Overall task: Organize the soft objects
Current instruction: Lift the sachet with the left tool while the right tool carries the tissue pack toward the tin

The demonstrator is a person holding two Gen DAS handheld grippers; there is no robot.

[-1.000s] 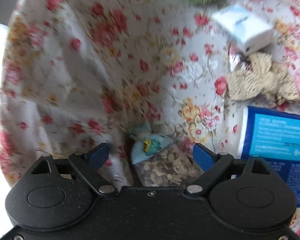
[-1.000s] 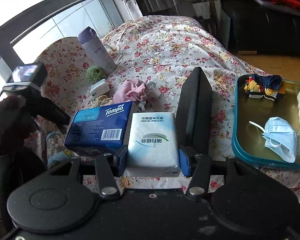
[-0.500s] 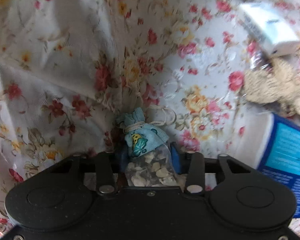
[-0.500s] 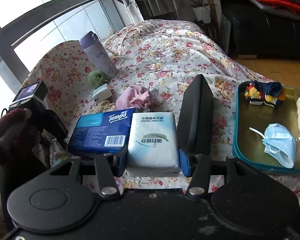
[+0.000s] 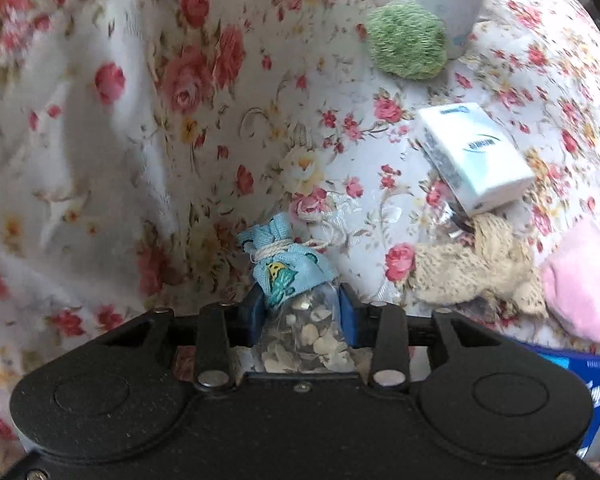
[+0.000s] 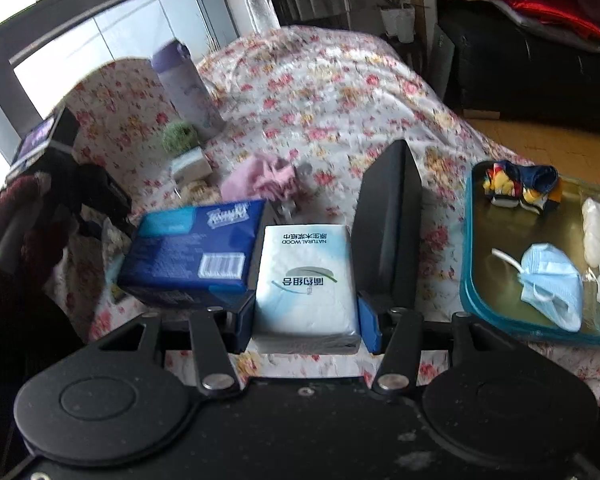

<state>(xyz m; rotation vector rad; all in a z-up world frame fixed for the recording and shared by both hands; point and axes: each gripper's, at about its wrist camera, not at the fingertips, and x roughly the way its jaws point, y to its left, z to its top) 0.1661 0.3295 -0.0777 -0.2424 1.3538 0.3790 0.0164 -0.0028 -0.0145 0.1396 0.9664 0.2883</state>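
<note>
Since earlier frame, left gripper point(image 5: 300, 314) closed onto sachet point(image 5: 296, 300), pads pinching its clear body above floral bedspread point(image 5: 140, 140). Right gripper point(image 6: 306, 316) clamps white tissue pack point(image 6: 306, 284), unchanged.

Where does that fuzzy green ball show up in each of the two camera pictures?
Left wrist view: the fuzzy green ball lies upper right of centre on the floral cloth, just beyond the small white tissue pack.
Right wrist view: the ball sits upper left, at the foot of the purple bottle.
Shared landmark: the small white tissue pack, right beside the ball in both.
</note>
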